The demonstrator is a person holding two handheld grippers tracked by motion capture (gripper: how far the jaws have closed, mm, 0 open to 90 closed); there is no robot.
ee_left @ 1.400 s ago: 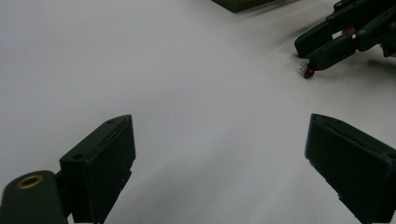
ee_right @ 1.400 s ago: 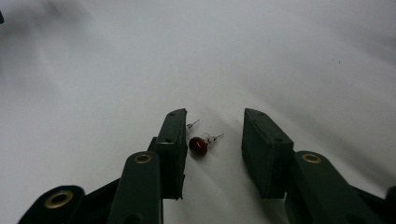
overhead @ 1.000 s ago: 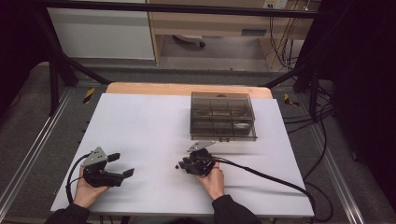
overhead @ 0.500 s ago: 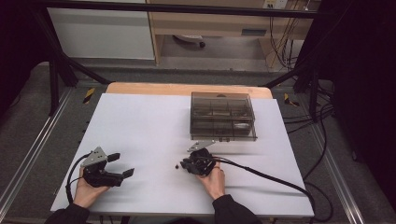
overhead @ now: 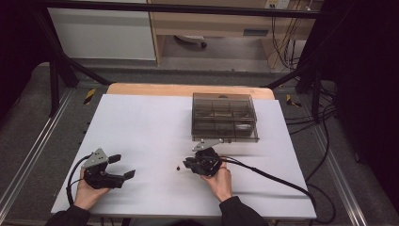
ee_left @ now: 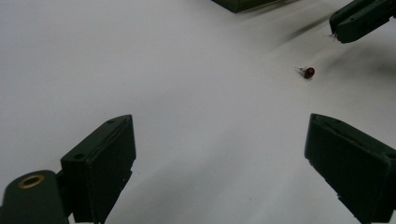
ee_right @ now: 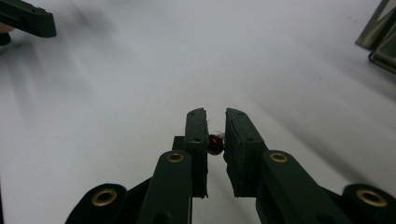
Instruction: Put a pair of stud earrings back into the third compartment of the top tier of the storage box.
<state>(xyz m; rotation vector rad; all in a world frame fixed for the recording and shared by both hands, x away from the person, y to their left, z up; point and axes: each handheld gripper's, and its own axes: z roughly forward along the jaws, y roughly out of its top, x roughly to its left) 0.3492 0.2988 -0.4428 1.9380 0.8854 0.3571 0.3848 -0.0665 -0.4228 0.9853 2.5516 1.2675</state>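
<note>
My right gripper (overhead: 187,164) hovers low over the white table (overhead: 141,122), near its front middle, and points left. In the right gripper view its jaws (ee_right: 215,113) are shut on a tiny red bead-like part (ee_right: 215,143) with hair-thin wire legs. A second small red part (ee_left: 308,72) lies loose on the table just left of those tips (overhead: 178,167). At the front left my left gripper (overhead: 123,166) rests in a hand, jaws wide open (ee_left: 219,126) with nothing between them. The right gripper (ee_left: 359,18) is visible beyond it.
A smoky see-through compartment box (overhead: 224,117) stands behind the right gripper, and its corner appears in the right gripper view (ee_right: 380,37). A black cable (overhead: 273,176) trails right from the right gripper. The table's wooden back edge (overhead: 188,89) lies beyond.
The right gripper has lifted slightly and drawn back to the right, leaving a small dark speck in plain sight on the table by its tips. The left gripper has stayed put.
</note>
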